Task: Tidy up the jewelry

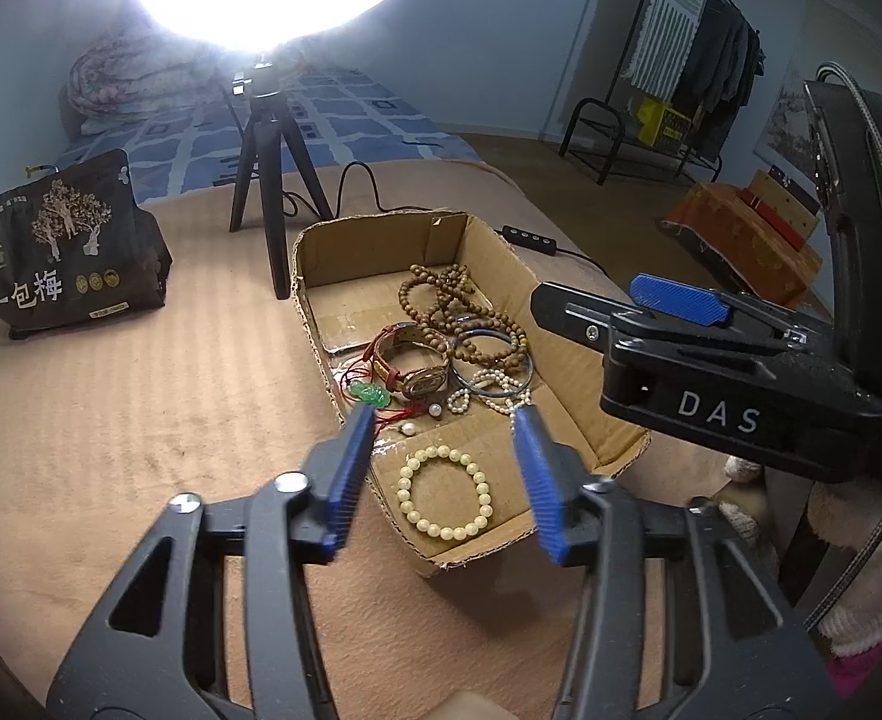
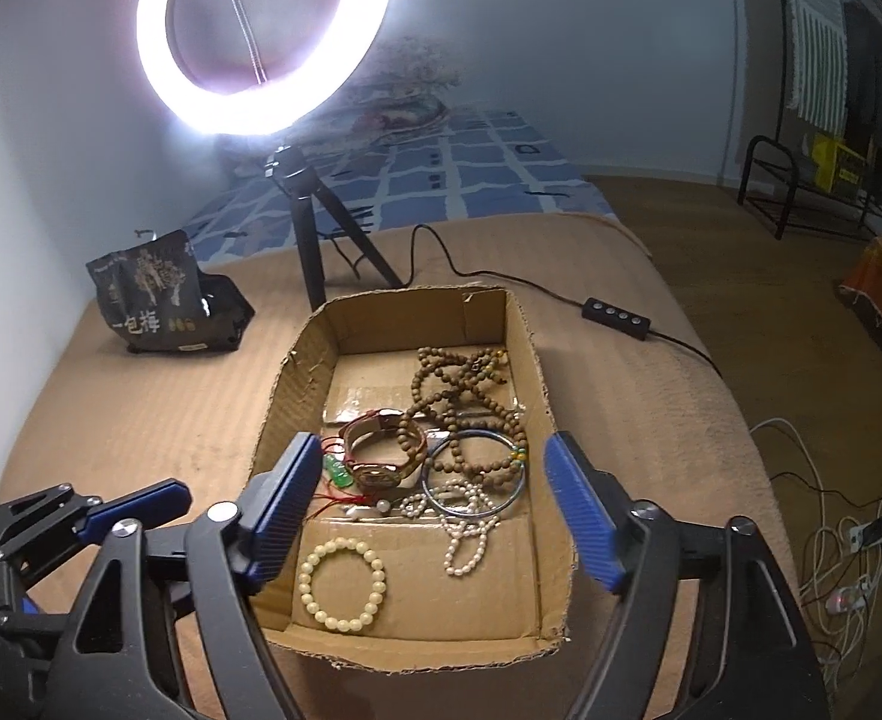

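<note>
A shallow cardboard box (image 1: 567,360) (image 2: 288,396) sits on the tan bed cover. It holds a cream bead bracelet (image 1: 444,493) (image 2: 342,584), a brown-strap watch (image 1: 412,363) (image 2: 384,450), wooden bead strings (image 1: 459,300) (image 2: 471,396), a blue bangle (image 1: 492,363) (image 2: 474,474), small pearl strands (image 1: 489,393) (image 2: 465,531) and a green pendant on red cord (image 1: 370,394) (image 2: 338,473). My left gripper (image 1: 444,417) is open and empty above the box's near end. My right gripper (image 2: 432,450) is open and empty over the box; it also shows at right in the left wrist view (image 1: 681,306).
A ring light on a black tripod (image 1: 267,138) (image 2: 315,228) stands behind the box, its cable and switch (image 2: 618,311) running right. A black snack bag (image 1: 63,243) (image 2: 165,306) stands at left. Cables (image 2: 849,540) lie on the floor at right.
</note>
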`<state>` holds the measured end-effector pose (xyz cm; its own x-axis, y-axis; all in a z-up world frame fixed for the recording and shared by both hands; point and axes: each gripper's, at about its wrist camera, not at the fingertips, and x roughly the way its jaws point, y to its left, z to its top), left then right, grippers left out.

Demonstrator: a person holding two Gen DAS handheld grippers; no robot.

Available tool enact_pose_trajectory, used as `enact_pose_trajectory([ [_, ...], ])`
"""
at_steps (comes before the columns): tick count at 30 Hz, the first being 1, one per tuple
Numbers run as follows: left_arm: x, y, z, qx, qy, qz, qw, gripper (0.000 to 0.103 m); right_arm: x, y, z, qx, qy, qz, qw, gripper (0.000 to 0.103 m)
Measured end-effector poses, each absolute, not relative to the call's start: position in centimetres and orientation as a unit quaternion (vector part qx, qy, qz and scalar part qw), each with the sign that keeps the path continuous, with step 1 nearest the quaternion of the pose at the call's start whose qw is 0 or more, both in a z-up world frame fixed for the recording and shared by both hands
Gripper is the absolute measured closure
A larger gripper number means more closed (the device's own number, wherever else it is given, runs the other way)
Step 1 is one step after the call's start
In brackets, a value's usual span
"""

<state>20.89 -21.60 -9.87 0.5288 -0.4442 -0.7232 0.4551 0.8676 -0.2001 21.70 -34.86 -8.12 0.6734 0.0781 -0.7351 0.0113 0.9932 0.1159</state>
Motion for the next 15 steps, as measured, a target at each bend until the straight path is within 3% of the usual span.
enact_pose_trajectory([
  [5, 20.61, -21.57, -9.51, 0.008, 0.407, -0.257, 0.876, 0.046, 21.80, -34.79, -8.02, 0.047, 0.408, 0.005, 0.912, 0.025],
  [9, 20.46, -21.48, -9.32, 0.011, 0.405, -0.256, 0.878, 0.035, 21.78, -34.75, -7.94, 0.046, 0.407, 0.004, 0.912, 0.024],
  [15, 20.00, -21.32, -8.81, 0.017, 0.401, -0.249, 0.881, 0.028, 21.47, -34.51, -7.52, 0.042, 0.405, 0.004, 0.913, 0.024],
])
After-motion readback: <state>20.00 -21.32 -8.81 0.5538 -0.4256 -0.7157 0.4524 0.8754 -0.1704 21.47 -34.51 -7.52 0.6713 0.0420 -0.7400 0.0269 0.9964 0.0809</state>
